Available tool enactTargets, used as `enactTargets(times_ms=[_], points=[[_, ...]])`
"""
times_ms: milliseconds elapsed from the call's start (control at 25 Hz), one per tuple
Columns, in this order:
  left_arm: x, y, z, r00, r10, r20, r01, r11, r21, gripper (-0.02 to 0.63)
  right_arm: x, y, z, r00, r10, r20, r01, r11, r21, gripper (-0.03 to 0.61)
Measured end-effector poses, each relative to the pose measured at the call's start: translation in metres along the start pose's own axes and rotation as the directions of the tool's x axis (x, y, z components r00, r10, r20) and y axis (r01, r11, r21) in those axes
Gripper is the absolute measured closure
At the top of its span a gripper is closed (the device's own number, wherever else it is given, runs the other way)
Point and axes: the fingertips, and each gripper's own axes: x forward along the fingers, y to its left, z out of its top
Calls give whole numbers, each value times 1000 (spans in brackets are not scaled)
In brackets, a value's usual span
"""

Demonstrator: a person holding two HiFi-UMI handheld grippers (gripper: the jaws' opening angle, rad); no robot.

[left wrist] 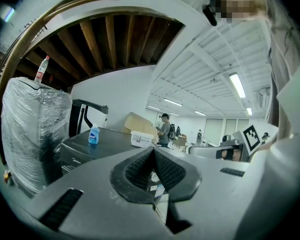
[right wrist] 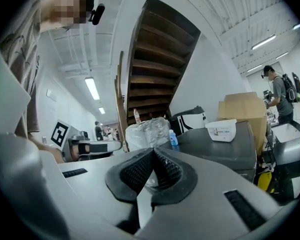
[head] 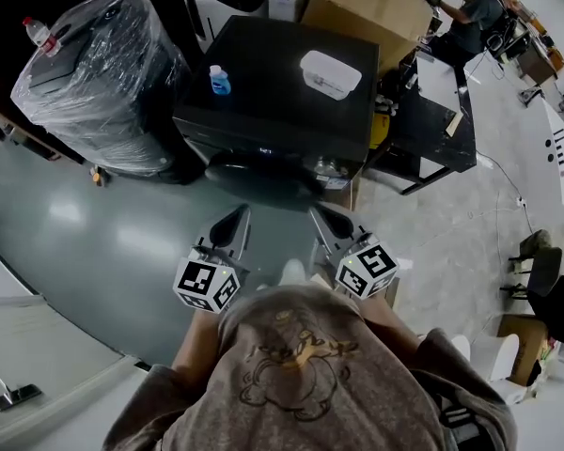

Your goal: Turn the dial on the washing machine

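The black washing machine [head: 282, 83] stands ahead of me, and its front panel shows a small round silver part [head: 325, 167] that may be the dial. My left gripper [head: 239, 214] and right gripper [head: 320, 216] hang side by side in front of it, short of the panel and touching nothing. Each is shut with nothing between its pads. In the left gripper view the gripper [left wrist: 153, 153] points at the washing machine [left wrist: 85, 149] from its left. In the right gripper view the gripper [right wrist: 153, 155] has the washing machine [right wrist: 225, 141] to its right.
A blue bottle [head: 219, 80] and a white lidded box [head: 330, 73] sit on the machine's top. A plastic-wrapped appliance [head: 99, 73] stands to its left. Cardboard boxes [head: 367, 3] are behind it, a black table [head: 432, 130] to its right, and a person [head: 475, 12] stands far back.
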Motion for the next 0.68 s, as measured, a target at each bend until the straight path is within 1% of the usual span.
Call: enactTargets(times_ms=[360,520,680], points=[[3,-7,0,1000,-9,-2,9,1000,10,621,5,6,-1,998,59,-27,-60,998,-25,577],[3,-7,-2,1000,-4,-3,4,1000,6,621,4,6,-3,997,64,-31,-65,998,-18,577],[2,0,-1,1000,10,-1,-10,1000,-2,621,10,11,-2,994,96,-42,-98,995,-33,578]])
